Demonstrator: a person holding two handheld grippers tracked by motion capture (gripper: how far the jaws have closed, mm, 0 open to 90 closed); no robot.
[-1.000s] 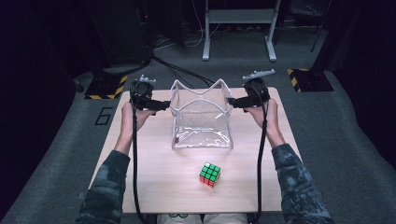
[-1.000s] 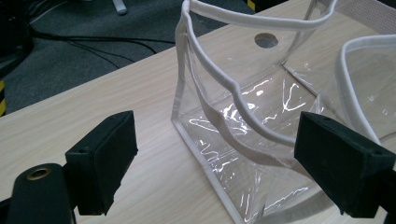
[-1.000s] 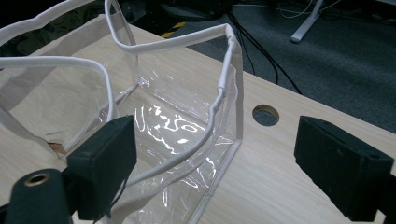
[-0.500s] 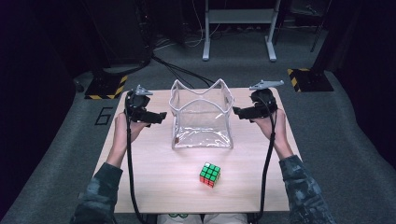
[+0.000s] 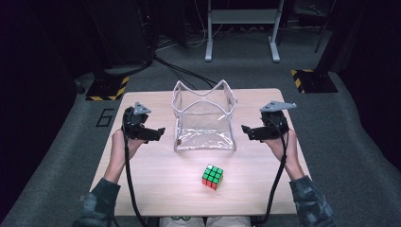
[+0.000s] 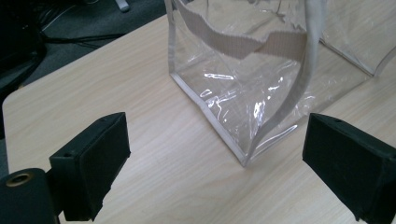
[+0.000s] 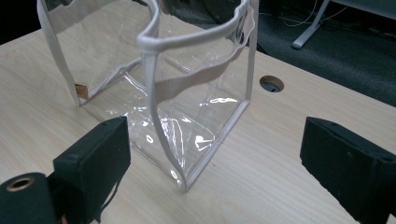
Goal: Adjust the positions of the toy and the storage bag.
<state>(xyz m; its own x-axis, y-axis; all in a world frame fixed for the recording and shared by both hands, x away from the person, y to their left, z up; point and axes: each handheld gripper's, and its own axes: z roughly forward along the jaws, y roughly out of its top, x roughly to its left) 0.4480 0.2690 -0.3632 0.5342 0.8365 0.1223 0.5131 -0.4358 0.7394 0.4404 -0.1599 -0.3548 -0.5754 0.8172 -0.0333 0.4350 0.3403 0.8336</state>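
A: Where does the clear bag [image 5: 204, 120] sit?

B: Upright in the middle of the wooden table [image 5: 161, 189], mouth up, its white trim sagging in a curve along the top. Its far side stands close to the table's far edge; bare wood runs along both flanks.

A: And the grippers?

B: The left gripper [image 5: 156, 133] hovers just beside the bag's left wall, apart from it, with a strip of bare table between. Its jaws stand wide, nothing between them. In the left gripper view [image 6: 215, 168] the bag's near bottom corner [image 6: 243, 158] falls between the two black pads, farther off.

A: The right one?

B: The right gripper [image 5: 247, 130] hangs off the bag's right wall, also apart from it, jaws spread wide and empty. In the right gripper view [image 7: 215, 172] the bag [image 7: 187, 107] shows one bottom corner toward the camera, and a round hole [image 7: 272, 83] in the tabletop lies beyond it.

A: Anything else on the table?

B: A puzzle cube [image 5: 213, 177] on the near side, in front of the bag and well clear of it, with open wood all round and neither gripper near.
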